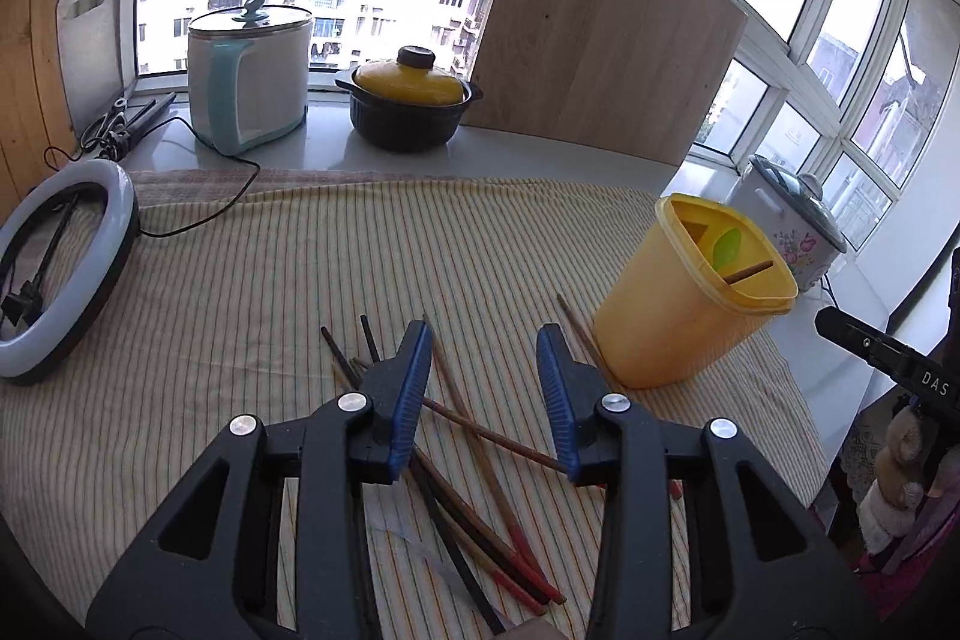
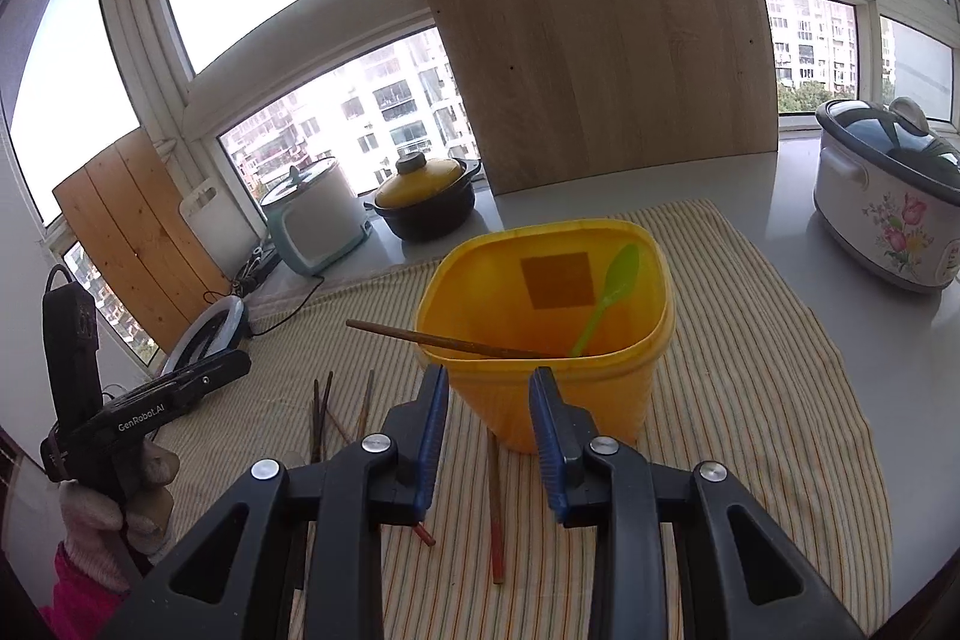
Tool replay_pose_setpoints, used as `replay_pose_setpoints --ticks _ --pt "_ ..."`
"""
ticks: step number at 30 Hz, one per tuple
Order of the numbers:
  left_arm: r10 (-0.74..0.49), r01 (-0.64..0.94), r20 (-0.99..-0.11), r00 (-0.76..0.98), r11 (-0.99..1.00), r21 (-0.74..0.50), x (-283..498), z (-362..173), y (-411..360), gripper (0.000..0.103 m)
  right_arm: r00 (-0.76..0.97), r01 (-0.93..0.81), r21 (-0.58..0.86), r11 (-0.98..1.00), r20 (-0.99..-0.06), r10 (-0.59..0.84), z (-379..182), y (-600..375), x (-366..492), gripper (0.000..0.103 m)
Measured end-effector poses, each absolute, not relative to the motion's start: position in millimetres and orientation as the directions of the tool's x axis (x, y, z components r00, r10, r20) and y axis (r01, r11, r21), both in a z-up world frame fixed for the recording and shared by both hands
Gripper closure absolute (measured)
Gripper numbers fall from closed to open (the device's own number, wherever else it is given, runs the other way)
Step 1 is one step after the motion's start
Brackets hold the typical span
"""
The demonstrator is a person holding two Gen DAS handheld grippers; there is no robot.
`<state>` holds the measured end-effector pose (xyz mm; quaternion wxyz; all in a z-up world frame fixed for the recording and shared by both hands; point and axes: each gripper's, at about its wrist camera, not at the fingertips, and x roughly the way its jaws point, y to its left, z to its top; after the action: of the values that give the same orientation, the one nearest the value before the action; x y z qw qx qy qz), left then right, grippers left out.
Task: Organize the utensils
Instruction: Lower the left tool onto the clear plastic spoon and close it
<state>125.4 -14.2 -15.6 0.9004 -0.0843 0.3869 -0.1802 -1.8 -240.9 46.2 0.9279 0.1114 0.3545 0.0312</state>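
Several brown and black chopsticks (image 1: pixel 480 466) lie crossed in a loose pile on the striped cloth. My left gripper (image 1: pixel 486 334) hovers over them, open, with nothing pinched between its blue pads. To its right stands a yellow plastic container (image 1: pixel 678 322) holding a green spoon (image 1: pixel 727 247) and one chopstick (image 1: pixel 749 273). In the right wrist view my right gripper (image 2: pixel 489 376) is open and empty just in front of the yellow container (image 2: pixel 558 400), where the green spoon (image 2: pixel 607 295) and the chopstick (image 2: pixel 444 340) lean inside. A red-tipped chopstick (image 2: pixel 495 514) lies below it.
A white-and-teal cooker (image 1: pixel 249 82), a black pot with a yellow lid (image 1: pixel 411 100) and a leaning wooden board (image 1: pixel 606 40) line the windowsill. A ring light (image 1: pixel 60 268) lies at the left with its cable. A floral slow cooker (image 2: pixel 882 208) sits at the right. A gloved hand (image 2: pixel 120 496) holds the left gripper.
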Motion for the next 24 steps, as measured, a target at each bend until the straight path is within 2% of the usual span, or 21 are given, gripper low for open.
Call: replay_pose_setpoints --ticks 10,16,24 --pt "-0.319 0.132 -0.747 0.584 0.945 -0.301 111.8 -61.5 32.6 0.067 0.647 -0.193 0.124 0.973 -0.730 0.221 10.2 -168.8 12.0 0.075" --pt "-0.339 0.141 -0.772 0.538 0.939 -0.314 104.2 -80.4 28.3 0.067 0.548 -0.284 0.098 0.954 -0.799 0.245 -21.3 -134.4 39.7 0.077" --pt "-0.335 0.153 -0.803 0.493 0.942 -0.299 105.7 -99.5 17.1 0.067 0.461 -0.326 0.053 0.944 -0.862 0.208 -50.6 -112.7 72.2 0.078"
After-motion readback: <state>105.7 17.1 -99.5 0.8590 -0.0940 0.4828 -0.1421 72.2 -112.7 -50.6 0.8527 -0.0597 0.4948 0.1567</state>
